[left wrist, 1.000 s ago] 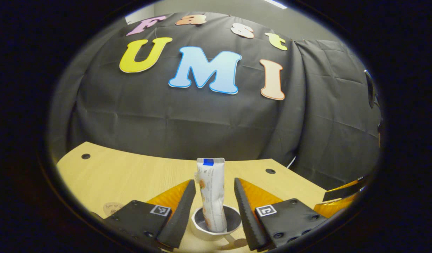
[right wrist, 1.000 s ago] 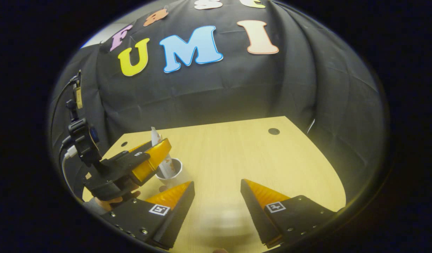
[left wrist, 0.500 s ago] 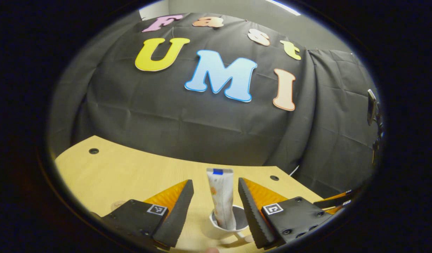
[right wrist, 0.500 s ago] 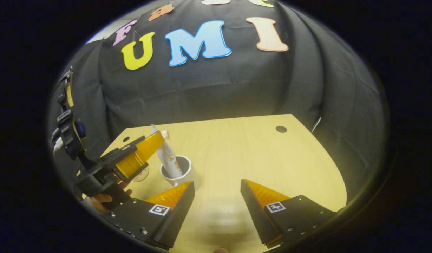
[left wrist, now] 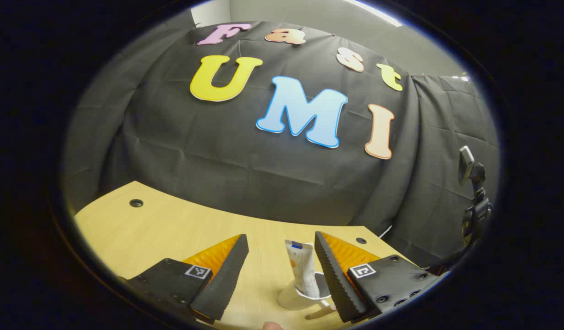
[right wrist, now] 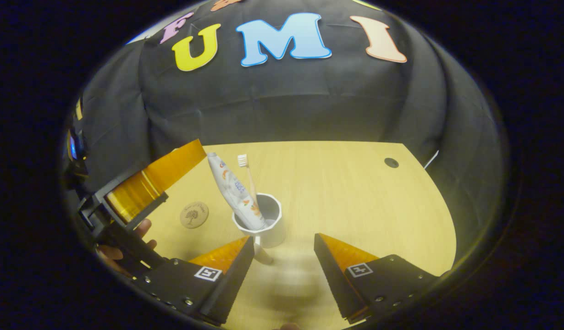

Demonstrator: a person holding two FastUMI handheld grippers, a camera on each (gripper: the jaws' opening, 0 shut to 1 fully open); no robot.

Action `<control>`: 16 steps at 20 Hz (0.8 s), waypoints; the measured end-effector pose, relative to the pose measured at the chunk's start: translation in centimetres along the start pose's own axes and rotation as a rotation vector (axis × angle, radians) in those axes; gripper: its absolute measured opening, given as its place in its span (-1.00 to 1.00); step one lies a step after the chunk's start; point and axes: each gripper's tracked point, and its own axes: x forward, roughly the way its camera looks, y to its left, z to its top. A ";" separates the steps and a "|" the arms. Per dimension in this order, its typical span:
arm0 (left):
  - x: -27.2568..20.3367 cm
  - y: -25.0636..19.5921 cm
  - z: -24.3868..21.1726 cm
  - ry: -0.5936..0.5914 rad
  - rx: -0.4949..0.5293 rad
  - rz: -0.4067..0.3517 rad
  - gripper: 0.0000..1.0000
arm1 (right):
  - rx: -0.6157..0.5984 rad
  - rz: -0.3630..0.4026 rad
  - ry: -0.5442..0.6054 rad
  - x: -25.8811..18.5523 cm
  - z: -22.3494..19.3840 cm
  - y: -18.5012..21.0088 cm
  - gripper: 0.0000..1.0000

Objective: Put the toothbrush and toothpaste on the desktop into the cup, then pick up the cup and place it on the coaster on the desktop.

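Right gripper view had the white cup standing on the wooden desk, toothpaste and toothbrush leaning inside it, the round coaster lying just to its left. The right gripper hung before the cup, fingers spread, gripping nothing. The left gripper was likewise released, parted beside the cup.

The left gripper backs up and away from the cup, which now sits lower and smaller in its view, the toothpaste beside its right finger. In the right gripper view, that gripper nears the cup; toothbrush and coaster come into sight.
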 end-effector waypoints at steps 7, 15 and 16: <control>-2.6 4.0 1.6 0.009 0.014 0.069 0.87 | -0.014 0.012 0.148 2.3 -1.7 2.1 0.68; -4.2 6.6 1.6 0.038 0.044 0.125 0.87 | 0.044 -0.004 0.317 5.6 -3.8 2.4 0.68; -4.2 6.9 1.4 0.045 0.040 0.123 0.87 | 0.048 -0.010 0.335 5.9 -4.0 2.3 0.68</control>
